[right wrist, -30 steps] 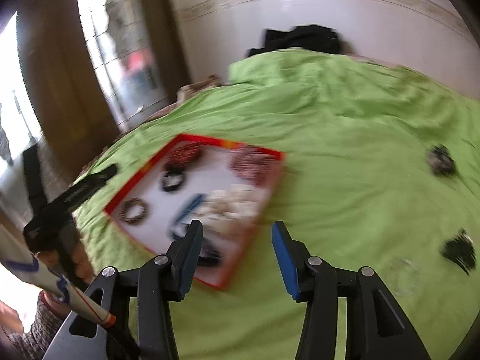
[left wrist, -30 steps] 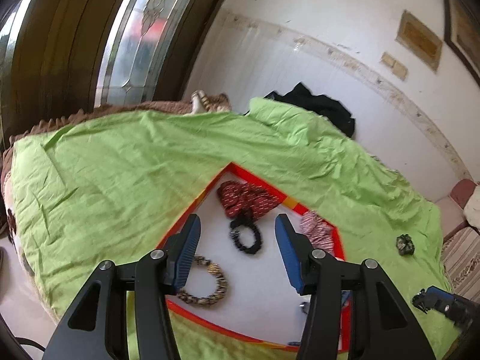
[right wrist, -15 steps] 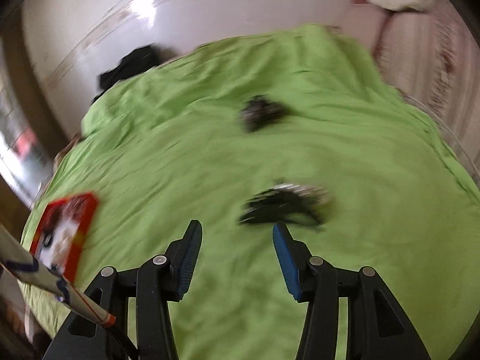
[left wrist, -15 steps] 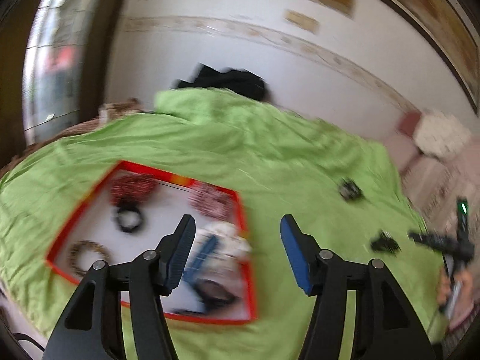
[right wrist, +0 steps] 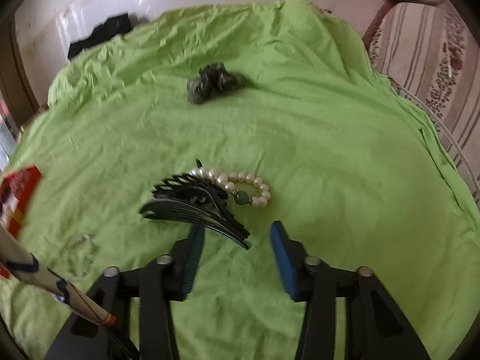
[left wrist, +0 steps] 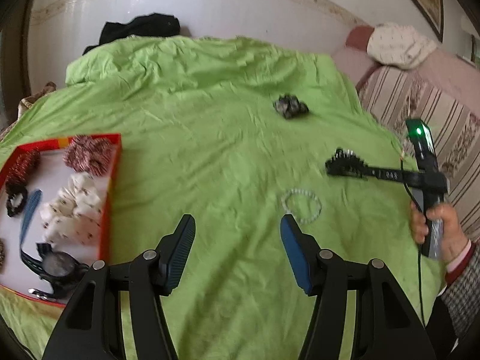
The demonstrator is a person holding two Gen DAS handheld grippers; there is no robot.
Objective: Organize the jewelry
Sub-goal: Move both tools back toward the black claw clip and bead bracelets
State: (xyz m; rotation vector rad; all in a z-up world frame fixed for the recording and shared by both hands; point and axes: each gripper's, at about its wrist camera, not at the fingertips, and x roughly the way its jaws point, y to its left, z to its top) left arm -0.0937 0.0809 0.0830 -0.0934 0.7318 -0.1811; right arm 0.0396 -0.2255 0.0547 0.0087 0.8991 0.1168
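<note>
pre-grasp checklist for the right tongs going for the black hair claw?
1. Right tongs open, empty: ok.
2. Black hair claw just ahead of the tips: ok.
3. Claw centred between the jaws: not ok, it sits by the left one.
4. Claw clear of the pearl bracelet: not ok, they overlap.
5. Red-rimmed tray has room: cannot tell.
6. Left tongs open, out of the way: ok.

Soft daylight fills both views, with white glare on the glossy wall (left wrist: pixel 210 3). Shadows are weak. Fisheye bending darkens the corners. The red tray (right wrist: pixel 18 192) is smeared, perhaps by motion blur.
</note>
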